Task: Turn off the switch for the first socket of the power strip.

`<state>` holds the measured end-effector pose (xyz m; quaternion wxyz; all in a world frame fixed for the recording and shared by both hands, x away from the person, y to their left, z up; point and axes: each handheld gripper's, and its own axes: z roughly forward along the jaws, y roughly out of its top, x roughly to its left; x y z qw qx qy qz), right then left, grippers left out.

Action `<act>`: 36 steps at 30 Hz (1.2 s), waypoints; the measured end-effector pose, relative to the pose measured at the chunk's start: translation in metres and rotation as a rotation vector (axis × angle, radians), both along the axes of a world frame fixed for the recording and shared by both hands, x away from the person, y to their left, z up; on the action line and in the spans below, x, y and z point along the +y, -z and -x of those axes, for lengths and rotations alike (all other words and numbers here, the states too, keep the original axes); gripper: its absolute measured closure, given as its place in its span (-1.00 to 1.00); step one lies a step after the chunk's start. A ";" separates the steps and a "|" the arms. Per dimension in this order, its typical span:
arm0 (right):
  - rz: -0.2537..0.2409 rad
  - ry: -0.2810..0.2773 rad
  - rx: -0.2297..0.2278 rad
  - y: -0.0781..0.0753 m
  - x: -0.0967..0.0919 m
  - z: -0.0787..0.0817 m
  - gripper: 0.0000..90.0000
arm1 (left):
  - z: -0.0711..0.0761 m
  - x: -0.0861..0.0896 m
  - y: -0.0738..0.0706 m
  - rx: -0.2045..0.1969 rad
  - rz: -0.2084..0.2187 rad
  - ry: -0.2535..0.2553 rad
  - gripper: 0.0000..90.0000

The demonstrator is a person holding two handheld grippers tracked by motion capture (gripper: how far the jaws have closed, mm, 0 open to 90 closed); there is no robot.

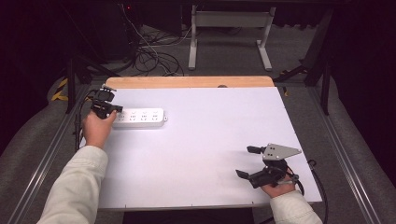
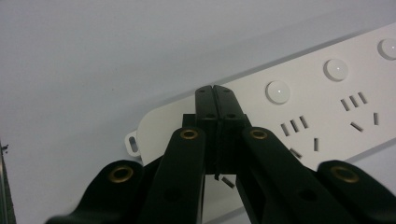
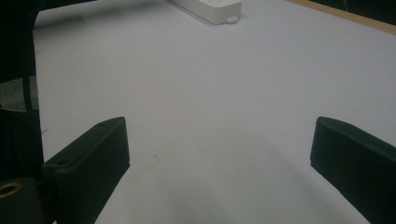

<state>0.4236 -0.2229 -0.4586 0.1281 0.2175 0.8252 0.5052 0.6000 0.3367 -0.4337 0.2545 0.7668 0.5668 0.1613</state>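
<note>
A white power strip [image 1: 140, 117] lies flat at the far left of the white table, with round buttons and several sockets on top. My left gripper [image 1: 117, 110] is shut, its two black jaws pressed together with nothing between them, and its tip sits over the strip's left end. In the left gripper view the closed tips [image 2: 216, 93] point at the strip [image 2: 336, 112] just left of the first round button. My right gripper [image 1: 247, 162] rests near the table's front right, jaws wide apart and empty. The strip's end [image 3: 210, 9] shows far off in the right gripper view.
The white table top [image 1: 201, 149] has a bare wooden strip along its far edge. Cables and a white table frame [image 1: 229, 28] lie on the floor beyond. Metal rails run along both sides of the table.
</note>
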 end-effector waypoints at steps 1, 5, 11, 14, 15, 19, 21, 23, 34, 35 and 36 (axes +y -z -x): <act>0.000 0.000 0.000 0.000 0.000 0.000 -0.89 | 0.000 0.000 0.001 0.000 0.000 0.004 0.99; -0.001 -0.002 0.002 0.000 0.000 0.000 -0.88 | -0.001 -0.003 0.001 -0.010 -0.001 0.015 0.99; 0.000 -0.003 0.003 0.000 0.000 0.000 -0.88 | -0.002 -0.005 0.004 -0.009 -0.015 0.020 0.99; 0.001 -0.004 0.003 0.000 0.000 0.000 -0.88 | -0.002 -0.008 0.004 -0.017 -0.039 0.022 0.99; 0.001 -0.004 0.003 0.000 0.000 0.000 -0.89 | -0.002 -0.009 0.004 -0.016 -0.043 0.022 0.99; 0.001 -0.005 0.004 0.000 0.000 0.000 -0.89 | -0.002 -0.011 0.004 -0.017 -0.060 0.020 0.99; 0.002 -0.006 0.004 0.000 0.000 0.000 -0.89 | -0.002 -0.012 0.004 -0.018 -0.076 0.021 0.99; 0.001 -0.006 0.003 0.000 0.000 0.000 -0.88 | -0.002 -0.013 0.005 -0.016 -0.079 0.019 0.99; 0.001 -0.008 0.006 0.001 0.001 0.000 -0.88 | -0.001 -0.013 0.007 -0.030 -0.086 0.025 0.99; 0.001 -0.008 0.007 0.001 0.001 0.000 -0.88 | -0.001 -0.013 0.007 -0.032 -0.087 0.024 0.99; 0.001 -0.008 0.007 0.001 0.001 0.000 -0.89 | -0.001 -0.013 0.007 -0.033 -0.089 0.024 0.99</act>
